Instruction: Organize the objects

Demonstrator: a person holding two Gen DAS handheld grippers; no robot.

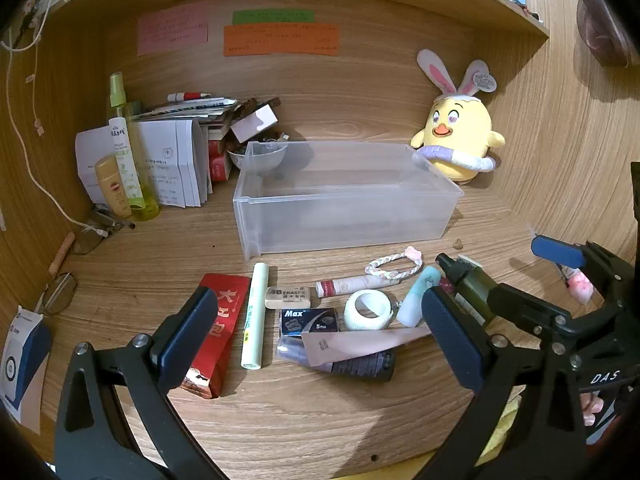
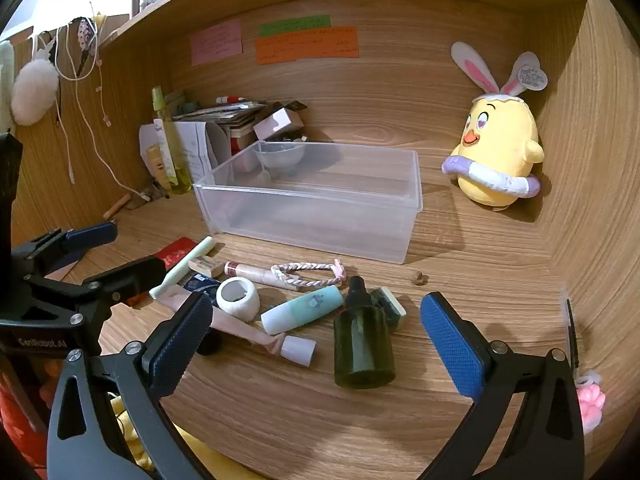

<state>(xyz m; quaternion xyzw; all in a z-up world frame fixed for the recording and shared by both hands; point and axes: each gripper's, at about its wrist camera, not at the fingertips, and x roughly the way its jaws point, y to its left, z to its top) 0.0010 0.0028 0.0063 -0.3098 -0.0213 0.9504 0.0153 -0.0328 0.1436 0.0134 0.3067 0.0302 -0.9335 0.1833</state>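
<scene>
- Left gripper point(image 1: 316, 336): fingers spread wide, holding nothing, hovering low in the frame over the red packet point(image 1: 216, 332) and pale green tube point(image 1: 254, 316).
- Right gripper point(image 2: 316, 344): fingers wide, nothing held; dark green bottle point(image 2: 362, 346) lies between them, likely my first pick.
- Clear bin point(image 2: 312, 200) sits mid-frame behind the clutter, with nothing in it as far as I can see; presumably the destination.
- Small items lie in a row on the worktop point(image 2: 320, 420), just in front of the bin.

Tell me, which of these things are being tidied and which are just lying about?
For the job: clear bin, red packet, eraser, tape roll, dark green bottle, mint tube.
Lying about: plush chick, sticky notes, spray bottle, paper stack.
</scene>
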